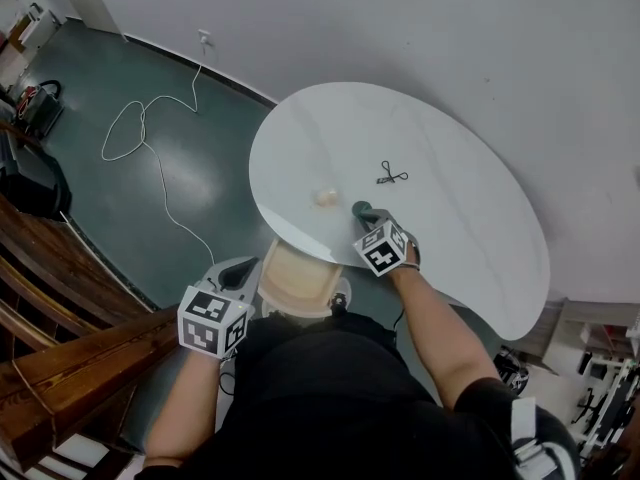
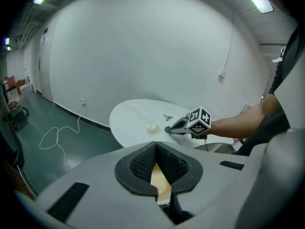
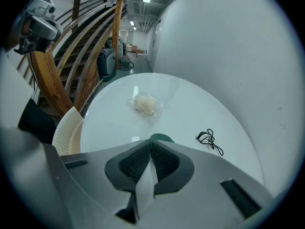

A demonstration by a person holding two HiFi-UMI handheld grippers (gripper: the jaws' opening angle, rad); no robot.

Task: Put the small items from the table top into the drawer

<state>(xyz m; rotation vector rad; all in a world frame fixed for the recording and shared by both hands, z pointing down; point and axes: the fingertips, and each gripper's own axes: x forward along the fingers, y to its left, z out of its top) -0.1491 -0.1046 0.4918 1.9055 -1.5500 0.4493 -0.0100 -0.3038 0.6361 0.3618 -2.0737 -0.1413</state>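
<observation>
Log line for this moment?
left gripper shut, by open drawer | right gripper shut, tips at green disc | wrapped pale lump, black cord on table

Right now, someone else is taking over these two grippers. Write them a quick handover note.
Grippers: the left gripper has its jaws together, empty, above the open drawer. The right gripper has its jaws together, tips at the green item on the table; I can't tell whether it is pinched.
Also on the table, apart: wrapped cream item, black looped cord.
Done: drawer open; nothing shows inside.
To do: all three items into the drawer.
</observation>
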